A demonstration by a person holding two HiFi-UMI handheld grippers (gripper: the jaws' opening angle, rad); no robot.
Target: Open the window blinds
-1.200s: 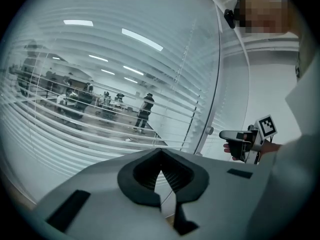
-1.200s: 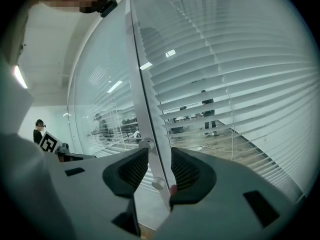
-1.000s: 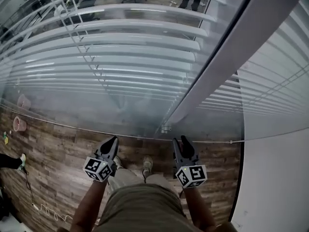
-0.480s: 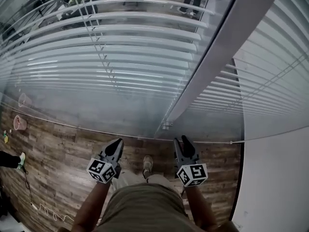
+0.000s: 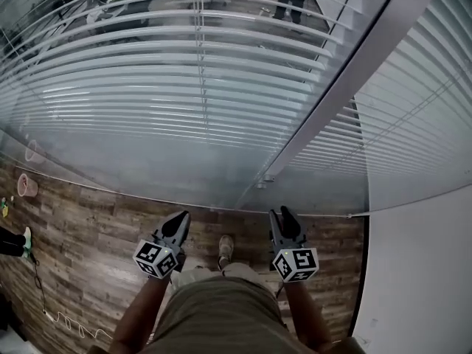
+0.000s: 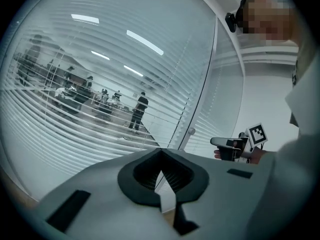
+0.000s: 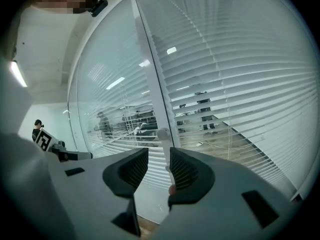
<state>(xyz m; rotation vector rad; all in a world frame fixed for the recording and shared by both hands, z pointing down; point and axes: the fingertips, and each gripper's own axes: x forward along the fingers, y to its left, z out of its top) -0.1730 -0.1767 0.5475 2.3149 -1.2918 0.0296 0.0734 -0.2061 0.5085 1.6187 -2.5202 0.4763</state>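
Note:
White slatted blinds [image 5: 169, 80] hang behind a glass wall, split by a white frame post [image 5: 346, 72]; more blinds [image 5: 398, 131] lie right of it. A small round knob [image 5: 259, 184] sits at the post's foot. My left gripper [image 5: 179, 221] is held low before the glass, its jaws together with nothing in them. My right gripper [image 5: 284, 216] is alongside, open and empty. In the right gripper view the knob [image 7: 162, 133] shows beyond the gap of the right gripper [image 7: 159, 154], apart from the pads. The left gripper [image 6: 160, 156] points at the slats [image 6: 100, 109].
Wood-plank floor [image 5: 88, 227] runs under me, with my shoe [image 5: 226, 246] near the glass. A white wall [image 5: 420, 271] closes the right side. A pink cup [image 5: 26, 186] and a cable [image 5: 66, 319] lie at the left. People [image 6: 140, 109] stand beyond the glass.
Both grippers have drifted a little toward the post and glass, and the head view has swung so the blind's cord sits further right. Jaws are unchanged.

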